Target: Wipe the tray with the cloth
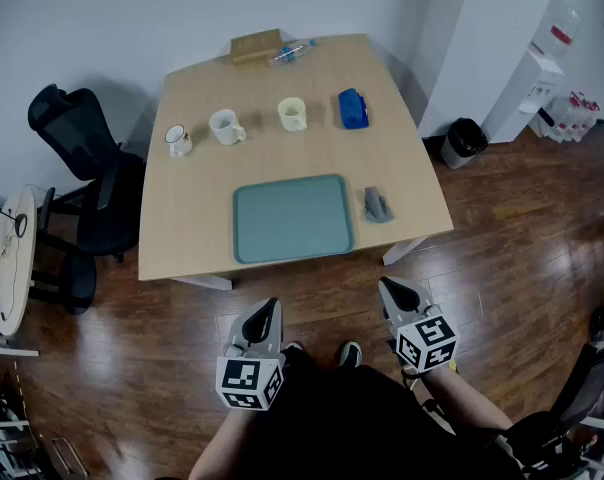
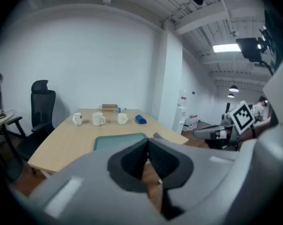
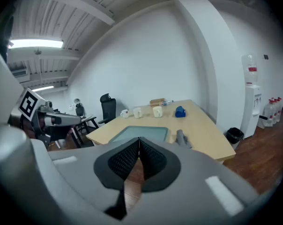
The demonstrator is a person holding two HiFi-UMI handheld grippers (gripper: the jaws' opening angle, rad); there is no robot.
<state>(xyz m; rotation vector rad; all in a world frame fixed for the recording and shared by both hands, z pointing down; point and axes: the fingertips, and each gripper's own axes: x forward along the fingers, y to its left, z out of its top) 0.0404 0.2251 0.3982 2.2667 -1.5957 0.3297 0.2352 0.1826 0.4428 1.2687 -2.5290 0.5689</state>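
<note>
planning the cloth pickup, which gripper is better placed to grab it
Right. The cloth lies right of the tray, on the right gripper's side; the left gripper would likely have to reach across the tray. Both are shut, empty and short of the table.

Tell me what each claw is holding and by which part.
Nothing. The left claw and right claw are shut and empty; the cloth lies on the table beside the tray.

Teal tray [image 1: 292, 218], grey cloth [image 1: 377, 205], light-wood table [image 1: 192, 208], white mug [image 1: 224, 126], dark-brown plank floor [image 1: 502, 238], black-and-white square-patterned cube [image 1: 249, 382].
</note>
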